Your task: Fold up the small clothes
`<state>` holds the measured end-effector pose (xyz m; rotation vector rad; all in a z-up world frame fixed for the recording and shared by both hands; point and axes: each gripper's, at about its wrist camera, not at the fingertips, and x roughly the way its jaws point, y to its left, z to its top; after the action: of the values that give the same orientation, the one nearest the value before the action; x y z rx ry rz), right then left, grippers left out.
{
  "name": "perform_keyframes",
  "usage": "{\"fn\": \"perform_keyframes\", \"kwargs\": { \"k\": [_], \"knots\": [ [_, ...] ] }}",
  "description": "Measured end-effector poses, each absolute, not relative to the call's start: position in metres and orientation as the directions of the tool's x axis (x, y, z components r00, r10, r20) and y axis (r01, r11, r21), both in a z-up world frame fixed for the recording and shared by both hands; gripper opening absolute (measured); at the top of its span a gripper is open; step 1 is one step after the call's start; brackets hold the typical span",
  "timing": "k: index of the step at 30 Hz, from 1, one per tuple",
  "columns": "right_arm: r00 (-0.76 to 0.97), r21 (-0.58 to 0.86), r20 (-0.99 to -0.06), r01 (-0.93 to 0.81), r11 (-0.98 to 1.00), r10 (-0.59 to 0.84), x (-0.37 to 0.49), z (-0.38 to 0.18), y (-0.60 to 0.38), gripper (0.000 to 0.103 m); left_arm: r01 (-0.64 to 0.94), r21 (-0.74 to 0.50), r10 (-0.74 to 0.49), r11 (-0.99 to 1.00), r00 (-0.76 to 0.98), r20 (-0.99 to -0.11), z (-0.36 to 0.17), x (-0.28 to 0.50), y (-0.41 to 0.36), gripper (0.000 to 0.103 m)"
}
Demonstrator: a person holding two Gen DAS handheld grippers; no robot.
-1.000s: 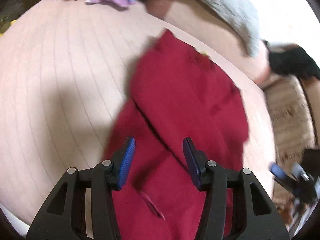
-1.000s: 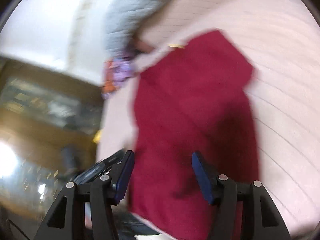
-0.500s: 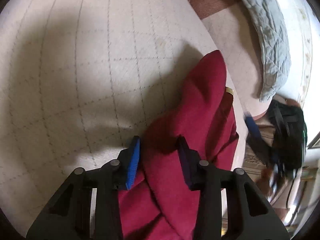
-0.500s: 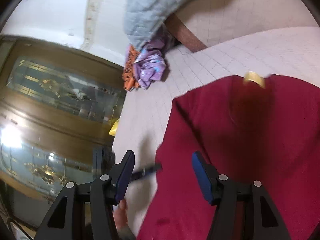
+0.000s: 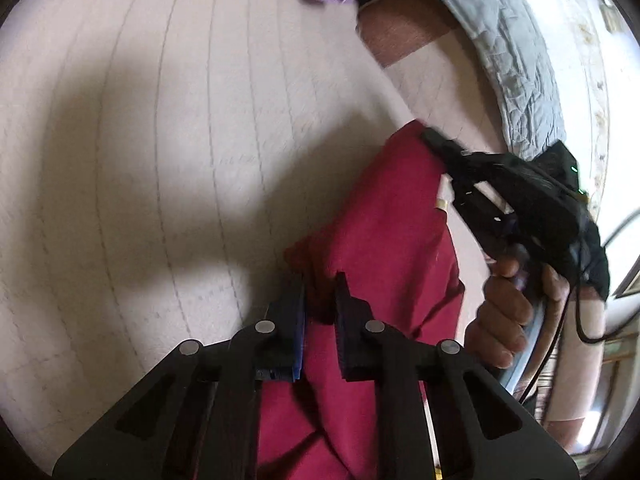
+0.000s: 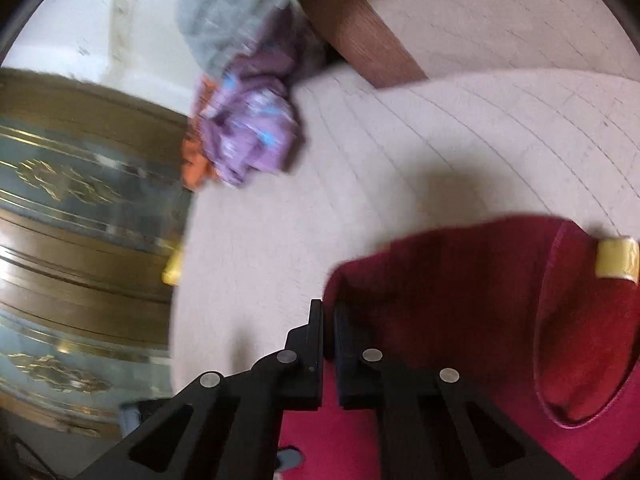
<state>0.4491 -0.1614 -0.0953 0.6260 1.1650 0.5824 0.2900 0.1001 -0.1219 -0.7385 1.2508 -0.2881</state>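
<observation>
A dark red garment (image 5: 384, 236) lies on the pale quilted bed cover (image 5: 160, 140). My left gripper (image 5: 320, 284) is shut on a bunched fold at the garment's near left edge. In the left wrist view the right gripper (image 5: 430, 136), held in a hand, pinches the garment's far corner. In the right wrist view my right gripper (image 6: 328, 312) is shut on the edge of the red garment (image 6: 460, 280), next to its neck opening with a yellow label (image 6: 616, 258).
A pile of purple clothes (image 6: 252, 136) with an orange piece (image 6: 196, 168) lies at the far side of the cover. A grey quilted blanket (image 5: 516, 52) and a brown board (image 6: 360, 36) are behind. A wooden glass-fronted cabinet (image 6: 80, 216) stands beside the bed.
Both grippers were open over the spread red garment. They have since closed on its edges, the left on the near fold and the right on the far corner, and the garment is bunched narrower.
</observation>
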Motion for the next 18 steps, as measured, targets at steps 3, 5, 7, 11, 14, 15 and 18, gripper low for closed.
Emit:
{"fn": "perform_keyframes", "kwargs": {
  "k": [3,5,7,11,14,15,18],
  "knots": [
    [0.278,0.657,-0.719,-0.026,0.754,0.637,0.458,-0.123,-0.155,0.004,-0.222,-0.567,-0.514,0.793,0.256,-0.819,-0.138,0.292,0.098,0.019],
    [0.225,0.664,-0.729,0.002,0.748,0.646,0.459,-0.143,-0.155,0.005,-0.248,-0.569,-0.515,0.784,0.253,-0.819,-0.139,0.289,0.102,0.032],
    [0.263,0.723,-0.669,0.015,0.691,0.695,0.449,-0.133,-0.169,0.005,-0.225,-0.548,-0.488,0.805,0.272,-0.829,-0.128,0.29,0.103,0.041],
    [0.363,0.792,-0.551,-0.057,0.608,0.752,0.395,-0.079,-0.206,0.036,-0.175,-0.471,-0.389,0.864,0.361,-0.847,-0.098,0.281,0.1,0.053],
    [0.426,0.8,-0.497,-0.111,0.589,0.756,0.321,-0.041,-0.24,0.05,-0.102,-0.417,-0.339,0.903,0.428,-0.838,-0.075,0.263,0.087,0.053],
    [0.441,0.809,-0.476,-0.118,0.575,0.76,0.292,-0.035,-0.253,0.05,-0.079,-0.409,-0.336,0.909,0.439,-0.833,-0.071,0.257,0.082,0.054],
    [0.503,0.832,-0.444,-0.077,0.55,0.742,0.195,-0.034,-0.299,0.05,-0.022,-0.387,-0.342,0.922,0.425,-0.838,-0.064,0.231,0.063,0.055]
  ]
}}
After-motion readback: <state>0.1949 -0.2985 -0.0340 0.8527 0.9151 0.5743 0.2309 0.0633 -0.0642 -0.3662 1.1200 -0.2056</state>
